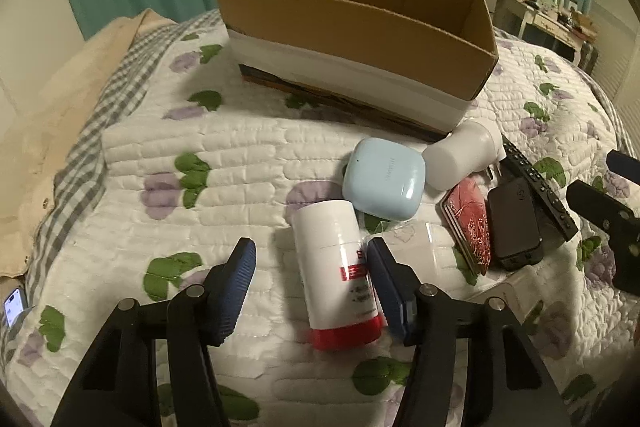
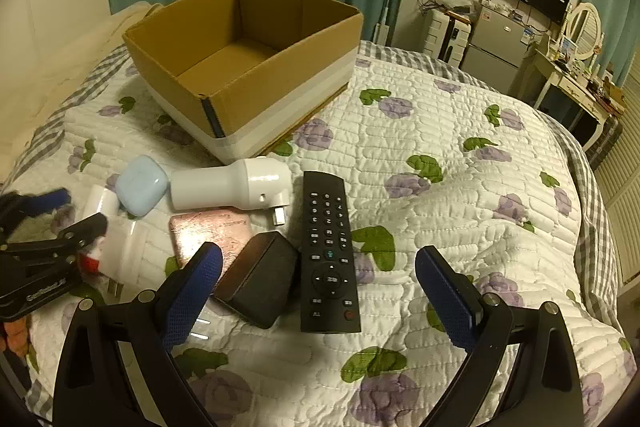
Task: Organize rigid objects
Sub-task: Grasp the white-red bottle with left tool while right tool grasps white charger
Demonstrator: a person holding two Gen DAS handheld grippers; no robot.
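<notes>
1. Left gripper point(image 1: 310, 267): its fingers straddle the white bottle with the red cap point(image 1: 335, 275), which lies on its side on the quilt point(image 1: 240, 163). The right-hand pad appears to touch the bottle's side; a clear gap stands between the left-hand pad and the bottle. Judged not yet clamped.
2. To grip well, centre the bottle between the pads, so both sides meet it together, and take it around the body, not the cap. A round bottle lying on soft bedding is likely to roll away from a one-sided push.
3. The pale blue case point(image 1: 382, 177) lies just beyond the bottle; keep the fingertips short of it.
4. Cardboard box point(image 2: 244, 63): open, empty, standing further back on the quilt; presumably the destination.
5. Right gripper point(image 2: 318, 277): released, jaws wide, holding nothing. It hovers over the black remote point(image 2: 329, 251) and the black block point(image 2: 260, 279) touching it.
</notes>
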